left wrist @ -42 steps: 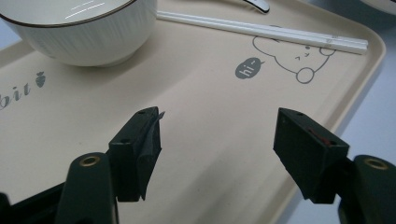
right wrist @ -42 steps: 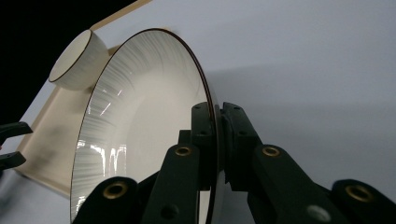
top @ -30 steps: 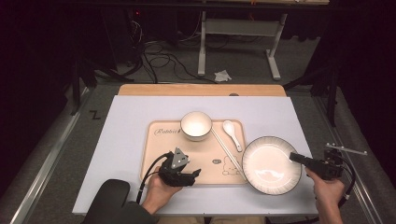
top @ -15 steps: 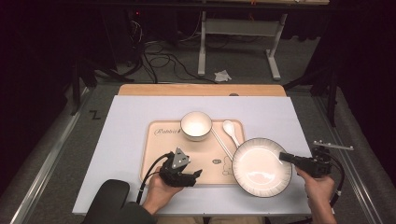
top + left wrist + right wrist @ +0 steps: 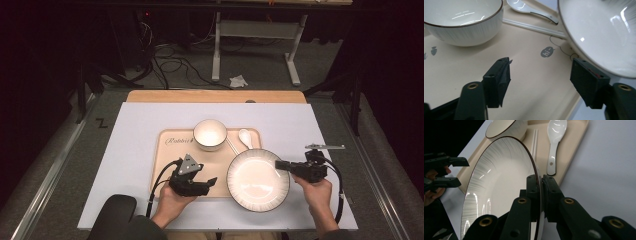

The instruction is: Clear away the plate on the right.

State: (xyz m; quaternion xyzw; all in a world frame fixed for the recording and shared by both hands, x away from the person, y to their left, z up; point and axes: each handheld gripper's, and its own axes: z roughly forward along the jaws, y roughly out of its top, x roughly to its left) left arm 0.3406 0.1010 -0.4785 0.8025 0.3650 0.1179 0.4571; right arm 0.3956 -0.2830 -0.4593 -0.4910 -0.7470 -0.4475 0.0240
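Note:
A large white plate [image 5: 257, 180] with a dark rim lies partly over the right end of the beige tray [image 5: 170, 155]. My right gripper [image 5: 280, 165] is shut on its right rim; in the right gripper view the jaws [image 5: 541, 178] pinch the plate's [image 5: 499, 185] edge. My left gripper [image 5: 209, 182] rests over the tray's front, open. Its jaws [image 5: 540, 72] have just been closing slightly with nothing between them, and the plate [image 5: 599, 32] sits just past the right jaw. A white bowl [image 5: 210, 134], a spoon [image 5: 246, 137] and white chopsticks [image 5: 232, 146] lie on the tray.
The tray sits on a pale mat [image 5: 130, 150] over a wooden table [image 5: 215, 96]. A black armrest [image 5: 112, 215] stands at the front left. Cables and a table frame [image 5: 255, 30] lie on the dark floor behind. Bare mat spreads left and right of the tray.
My right gripper has carried the plate leftward, from the mat beside the tray to partly over the tray's right end. The left gripper has stayed in place.

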